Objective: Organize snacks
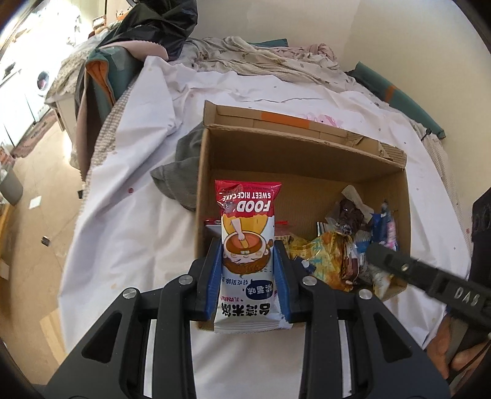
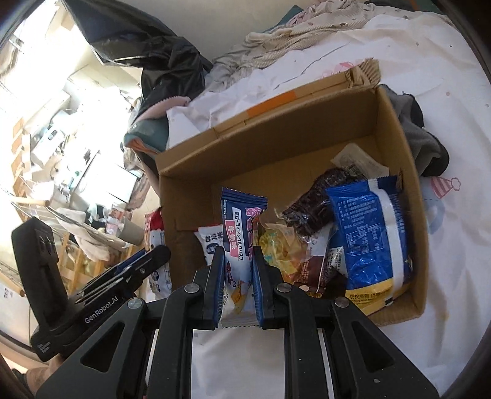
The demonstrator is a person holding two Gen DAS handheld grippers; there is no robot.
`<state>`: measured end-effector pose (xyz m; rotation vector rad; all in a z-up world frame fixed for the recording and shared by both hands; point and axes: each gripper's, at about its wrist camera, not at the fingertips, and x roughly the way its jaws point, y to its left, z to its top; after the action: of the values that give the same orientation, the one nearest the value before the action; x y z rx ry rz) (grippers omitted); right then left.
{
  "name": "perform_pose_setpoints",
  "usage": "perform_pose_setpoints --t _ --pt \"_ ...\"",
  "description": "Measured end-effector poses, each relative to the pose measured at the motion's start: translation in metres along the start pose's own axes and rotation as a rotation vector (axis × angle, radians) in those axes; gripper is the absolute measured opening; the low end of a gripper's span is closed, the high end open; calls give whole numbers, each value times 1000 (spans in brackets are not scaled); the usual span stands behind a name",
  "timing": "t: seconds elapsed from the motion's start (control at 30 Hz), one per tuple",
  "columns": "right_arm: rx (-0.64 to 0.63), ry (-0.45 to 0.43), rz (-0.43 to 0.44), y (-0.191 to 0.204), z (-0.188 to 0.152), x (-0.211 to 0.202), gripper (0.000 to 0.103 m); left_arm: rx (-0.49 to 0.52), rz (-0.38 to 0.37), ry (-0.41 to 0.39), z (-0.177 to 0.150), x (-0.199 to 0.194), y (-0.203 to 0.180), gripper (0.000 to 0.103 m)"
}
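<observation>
My left gripper is shut on a red and white sweet rice cake packet and holds it upright over the near left corner of the open cardboard box. My right gripper is shut on a blue and white snack packet over the near edge of the same box. Several snack packets lie in the box, among them a yellow one, a dark brown one and a large blue bag. The right gripper also shows at the right of the left wrist view.
The box stands on a white bedsheet. A grey cloth lies against the box's left side. Crumpled bedding and a black bag are at the far end. The floor is to the left of the bed.
</observation>
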<state>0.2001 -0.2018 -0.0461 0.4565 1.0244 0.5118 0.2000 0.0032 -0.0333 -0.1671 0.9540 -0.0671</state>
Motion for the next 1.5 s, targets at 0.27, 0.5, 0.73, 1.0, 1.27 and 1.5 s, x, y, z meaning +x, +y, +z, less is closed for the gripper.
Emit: perform_pose_setpoints --t 0.27,0.5,0.73,1.0,1.27,1.5 --pt "-3 40 -14 -4 -3 21 18 -7 -1 25 -3 12 1 28" --pt "6 54 -8 -5 -2 24 21 16 -22 29 -5 13 -7 28" --pt "13 45 -9 -6 -1 21 21 42 -6 22 -6 10 -11 39" --pt "47 -17 2 -11 1 7 73 47 26 -17 -6 1 -12 73" --pt "30 -76 -27 -8 5 -15 74 46 62 -41 -6 -7 -10 74" --pt "-99 -225 -190 11 -17 -67 98 100 134 -139 -15 -41 -11 74"
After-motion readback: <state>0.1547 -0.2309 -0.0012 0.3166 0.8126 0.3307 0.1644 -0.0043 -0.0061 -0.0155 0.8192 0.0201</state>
